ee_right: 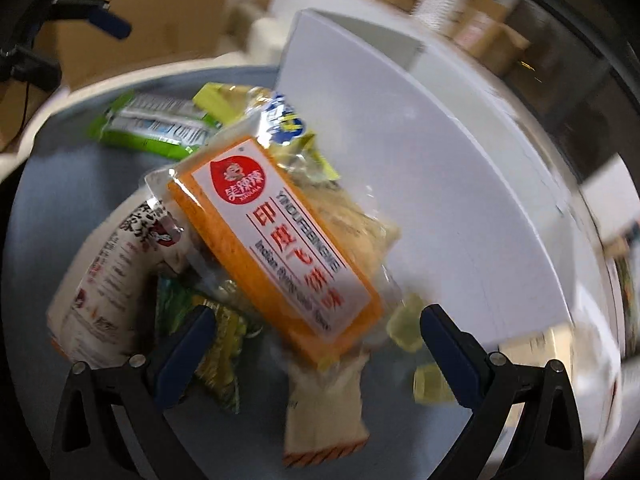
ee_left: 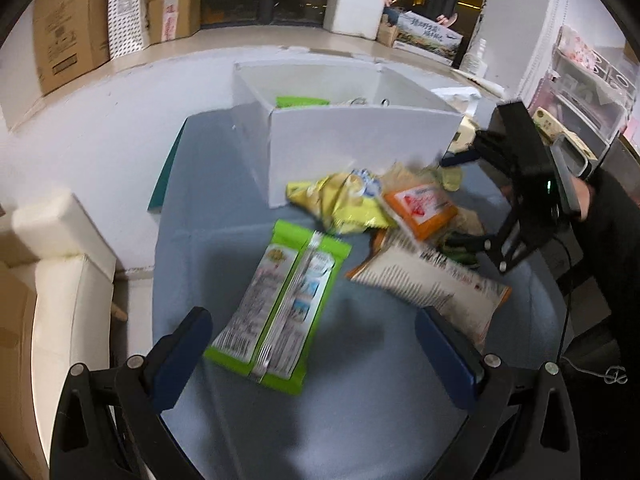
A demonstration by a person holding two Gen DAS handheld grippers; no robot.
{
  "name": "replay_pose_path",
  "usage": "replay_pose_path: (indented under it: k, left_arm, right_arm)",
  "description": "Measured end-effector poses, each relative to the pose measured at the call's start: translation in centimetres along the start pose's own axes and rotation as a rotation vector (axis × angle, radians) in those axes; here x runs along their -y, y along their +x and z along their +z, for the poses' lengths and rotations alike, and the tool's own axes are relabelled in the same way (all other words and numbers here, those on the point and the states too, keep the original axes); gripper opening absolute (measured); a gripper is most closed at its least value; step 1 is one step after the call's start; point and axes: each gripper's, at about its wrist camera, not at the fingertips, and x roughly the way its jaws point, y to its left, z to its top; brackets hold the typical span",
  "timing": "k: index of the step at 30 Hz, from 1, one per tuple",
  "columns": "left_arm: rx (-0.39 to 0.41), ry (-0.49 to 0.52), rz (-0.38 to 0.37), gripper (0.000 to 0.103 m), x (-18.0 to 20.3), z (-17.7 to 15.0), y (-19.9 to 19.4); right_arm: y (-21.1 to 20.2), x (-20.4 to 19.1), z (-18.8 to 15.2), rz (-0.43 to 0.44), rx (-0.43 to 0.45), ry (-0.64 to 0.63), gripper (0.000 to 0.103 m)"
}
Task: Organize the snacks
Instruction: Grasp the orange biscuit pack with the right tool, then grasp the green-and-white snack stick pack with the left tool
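A pile of snacks lies on the grey-blue tabletop (ee_left: 352, 420) in front of a white box (ee_left: 360, 148). A green packet (ee_left: 280, 308) lies nearest my left gripper (ee_left: 316, 344), which hangs open just above its near end. Behind it are a yellow bag (ee_left: 344, 200), an orange packet (ee_left: 420, 208) and a white printed bag (ee_left: 432, 284). My right gripper (ee_right: 318, 336) is open over the pile, its fingers either side of the orange packet (ee_right: 276, 256). In the left wrist view the right gripper (ee_left: 468, 200) reaches in from the right. A green packet (ee_left: 300, 101) shows inside the box.
The white box wall (ee_right: 460, 184) stands close on the right of the right gripper. Small yellow-green sweets (ee_right: 404, 324) lie near its right finger. A cream sofa (ee_left: 60, 280) sits left of the table, cardboard boxes (ee_left: 68, 20) line the back ledge, and clear drawers (ee_left: 588, 92) stand at right.
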Motion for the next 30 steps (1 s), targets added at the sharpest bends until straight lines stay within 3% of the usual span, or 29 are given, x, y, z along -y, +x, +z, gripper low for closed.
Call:
replay_pose_path:
  k: [3,7,9,13,15,20,28,30]
  left_arm:
    - [-0.021,-0.010,0.005,0.103,-0.4,-0.7,0.5]
    - [-0.030,-0.023,0.001,0.103,-0.5,-0.9,1.3]
    - [-0.034,-0.019,-0.007,0.103,-0.4,-0.7,1.6]
    - [-0.062,-0.018,0.000,0.103,-1.0,-0.6,3.0]
    - [-0.067,-0.025,-0.004,0.103,-1.4,-0.4,3.7]
    - [-0.090,-0.018,-0.010,0.103,-1.8,0.1,5.6]
    - [-0.121,0.001,-0.028,0.103,-1.4,0.6,7.8]
    - [-0.124,0.003,-0.030,0.103,-1.6,0.5,8.2]
  right_arm:
    - [0.5,0.2,1.1,0.034,0.046,-0.042,0.103]
    - [2.1,0.2,2.0,0.087,0.010,-0.078,0.103]
    - [2.8,1.0,2.2,0.164,-0.029,-0.018,0.092]
    - [1.5,2.4,1.8,0.186,0.021,0.060,0.063]
    - [0.8,2.5,1.4,0.177,0.028,0.081,0.053]
    - [-0.9,2.0,-1.0,0.132,0.057,0.142,0.042]
    - [-4.0,0.2,-2.5,0.188,0.157,0.308,0.015]
    - [-4.2,0.0,-2.6,0.143,0.165,0.344,0.013]
